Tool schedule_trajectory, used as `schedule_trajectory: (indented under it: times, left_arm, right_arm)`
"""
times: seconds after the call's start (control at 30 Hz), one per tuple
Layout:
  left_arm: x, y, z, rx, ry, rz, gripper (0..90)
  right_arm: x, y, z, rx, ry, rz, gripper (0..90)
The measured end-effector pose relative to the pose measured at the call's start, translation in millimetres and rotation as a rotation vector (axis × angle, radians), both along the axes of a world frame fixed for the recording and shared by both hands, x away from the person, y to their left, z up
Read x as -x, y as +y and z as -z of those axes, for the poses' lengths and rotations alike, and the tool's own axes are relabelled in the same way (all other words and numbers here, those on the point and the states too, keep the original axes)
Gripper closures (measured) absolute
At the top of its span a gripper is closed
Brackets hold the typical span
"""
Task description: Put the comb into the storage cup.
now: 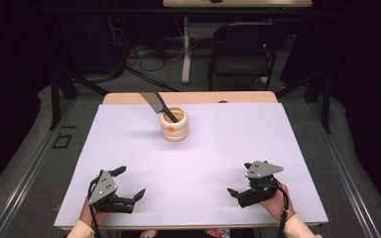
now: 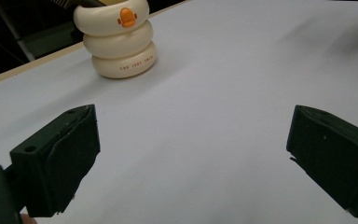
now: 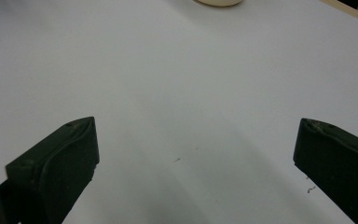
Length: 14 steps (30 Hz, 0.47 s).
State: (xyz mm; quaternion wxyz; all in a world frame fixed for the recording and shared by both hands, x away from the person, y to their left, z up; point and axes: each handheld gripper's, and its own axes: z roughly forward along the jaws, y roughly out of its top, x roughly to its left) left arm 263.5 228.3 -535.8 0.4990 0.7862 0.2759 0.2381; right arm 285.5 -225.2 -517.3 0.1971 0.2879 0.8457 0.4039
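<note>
Far side of table [image 1: 278, 148], centre: cream ringed holder [image 1: 174, 124] w/ black utensil [image 1: 155, 104] leaning up-left out of it. Both grippers well short of it at near edge, jaws apart, empty. L gripper [image 1: 129, 186] looks marginally nearer than R gripper [image 1: 239, 184]; holder lies ahead-left of L jaws.

Cream ringed holder [image 2: 118, 41] glossy, smooth ceramic-looking; white table cover [image 1: 218, 158] matt, paper-like; black gripper jaws matt plastic; table edge [image 1: 188, 97] pale wood.
</note>
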Motion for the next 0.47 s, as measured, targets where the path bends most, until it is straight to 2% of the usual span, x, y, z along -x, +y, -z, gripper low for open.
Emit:
schedule_trajectory:
  times: [0.47]
  left_arm:
    - [-0.3,-0.5,0.2,-0.001,-0.002,0.002,2.6]
  right_arm:
    - [4.9,-1.9,0.6,0.003,-0.02,0.009,0.0]
